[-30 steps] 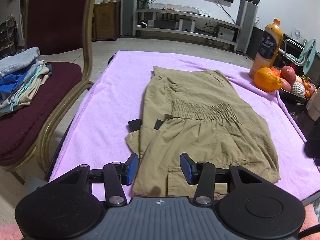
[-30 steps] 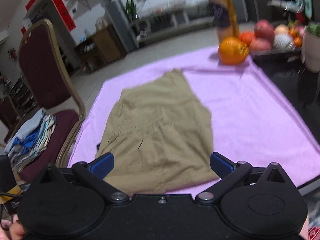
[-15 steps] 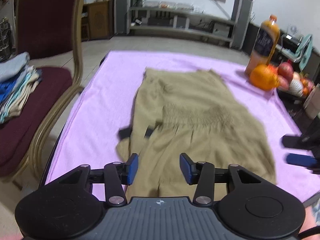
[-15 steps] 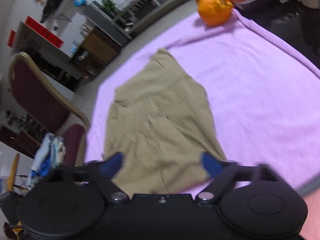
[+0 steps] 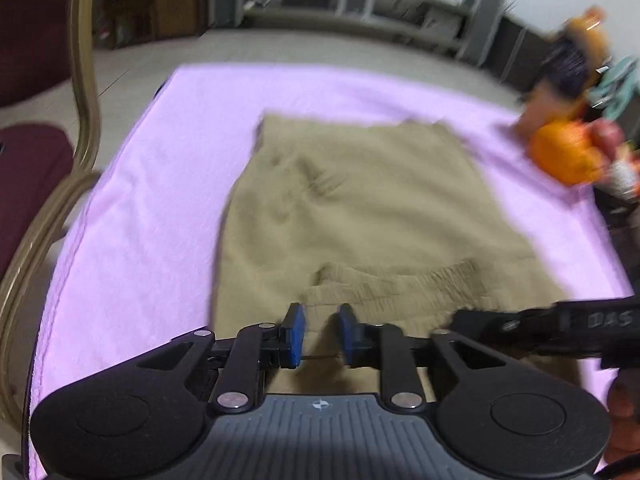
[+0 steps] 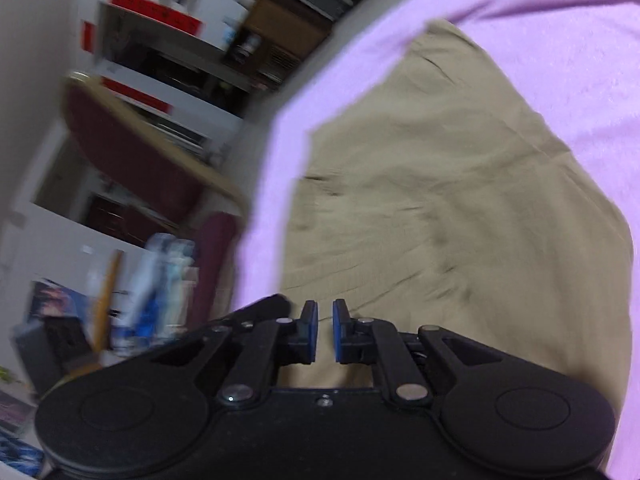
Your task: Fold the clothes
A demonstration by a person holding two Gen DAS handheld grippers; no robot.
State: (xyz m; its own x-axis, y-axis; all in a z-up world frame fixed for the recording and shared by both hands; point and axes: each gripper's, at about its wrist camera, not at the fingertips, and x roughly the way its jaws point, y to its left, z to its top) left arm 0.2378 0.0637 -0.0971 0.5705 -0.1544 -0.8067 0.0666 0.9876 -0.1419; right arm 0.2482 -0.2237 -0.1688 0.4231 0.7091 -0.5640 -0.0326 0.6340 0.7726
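1. A living room, blurred: a lilac towel (image 5: pixel 160 216) covers the table, a dark red chair with a gold frame (image 5: pixel 80 92) stands just off its left edge, and shelving runs along the far wall.
2. The khaki garment (image 5: pixel 360 208) lies flat in the middle of the lilac towel, its gathered elastic band (image 5: pixel 400 280) across the end nearest both cameras.
3. The left gripper (image 5: pixel 320 336) is low over the near end of the khaki garment, just short of the elastic band. Its blue pads (image 5: pixel 295 334) stand a narrow gap apart with khaki cloth showing between them; whether they pinch the cloth I cannot tell.
4. The right gripper (image 6: pixel 324 330) sits over the near left part of the khaki garment (image 6: pixel 440 200), close to the towel's (image 6: pixel 580 40) edge. Its blue pads (image 6: pixel 310 328) are drawn nearly together, a thin slit left between; no cloth is clearly caught there.
5. In the left view the right gripper's black body reaches in over the garment's near right side.
6. An orange (image 5: pixel 568 156) and a juice bottle (image 5: pixel 568 68) stand at the towel's far right corner, beyond the garment.
7. Folded clothes (image 6: pixel 160 280), blurred, show left of the towel in the right view.
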